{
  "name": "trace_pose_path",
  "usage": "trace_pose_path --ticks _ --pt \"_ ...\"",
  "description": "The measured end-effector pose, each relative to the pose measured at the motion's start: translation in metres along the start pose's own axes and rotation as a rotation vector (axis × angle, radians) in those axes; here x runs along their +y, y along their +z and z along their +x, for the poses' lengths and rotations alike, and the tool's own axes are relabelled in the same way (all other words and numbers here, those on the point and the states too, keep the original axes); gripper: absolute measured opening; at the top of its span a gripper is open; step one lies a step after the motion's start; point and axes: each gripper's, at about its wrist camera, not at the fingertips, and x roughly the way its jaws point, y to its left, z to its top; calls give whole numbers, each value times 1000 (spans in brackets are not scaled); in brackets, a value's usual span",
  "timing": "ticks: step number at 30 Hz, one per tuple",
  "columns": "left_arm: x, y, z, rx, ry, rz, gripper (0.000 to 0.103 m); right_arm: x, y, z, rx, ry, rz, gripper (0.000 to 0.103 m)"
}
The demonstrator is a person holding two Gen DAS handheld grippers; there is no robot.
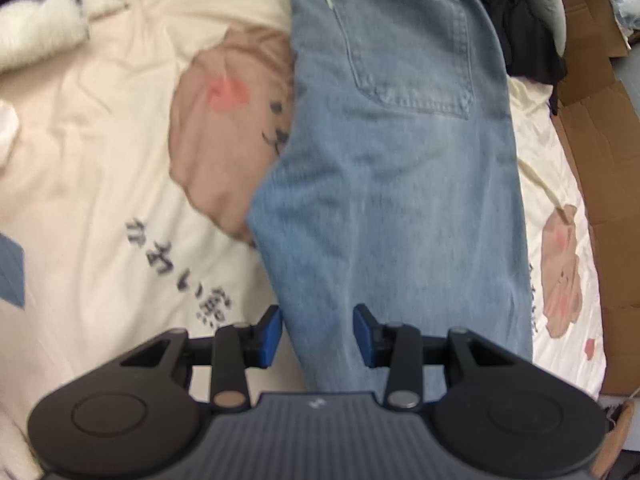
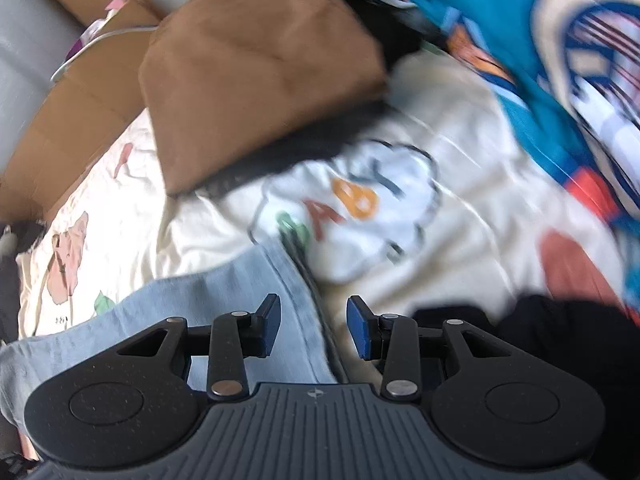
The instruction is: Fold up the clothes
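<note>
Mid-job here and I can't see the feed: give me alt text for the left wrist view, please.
The open left gripper hovers over light blue jeans lying lengthwise on a cream bedsheet printed with pink bears, its jaws straddling the jeans' left edge without gripping. A back pocket faces up at the far end; brown cardboard lies to the right.

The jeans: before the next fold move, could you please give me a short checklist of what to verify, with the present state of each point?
1. Left gripper open: ok, jaws apart.
2. Right gripper open: ok, jaws apart.
3. Jeans between the left jaws: ok, but not clamped.
4. Jeans edge between the right jaws: ok.
5. Jeans lie flat on the bedsheet: cannot tell, blurred.
6. Brown folded garment clear of the jeans: ok.
</note>
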Motion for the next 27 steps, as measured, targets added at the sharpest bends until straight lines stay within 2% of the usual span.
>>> trace_pose_path --ticks 8,9,12,18,23,24,25,27 --pt "-13 24 -15 -49 17 53 41 42 18 46 27 -23 -244 41" --pt "-14 27 -17 -54 18 61 41 45 18 51 29 -39 -272 40" --pt "-24 35 -23 -92 9 105 40 50 16 57 17 -86 -339 19" --pt "-45 48 -34 -147 7 182 40 51 17 52 -21 -62 -383 17" --pt "-51 49 -39 -160 -2 199 40 50 23 64 2 -71 -385 20" --pt "-52 49 -40 -161 -1 204 40 50 24 67 5 -76 -392 24" --pt "-53 49 -40 -162 0 208 40 49 24 69 12 -76 -398 33" --pt "-54 50 -41 -164 3 212 40 48 24 74 41 -58 -403 36"
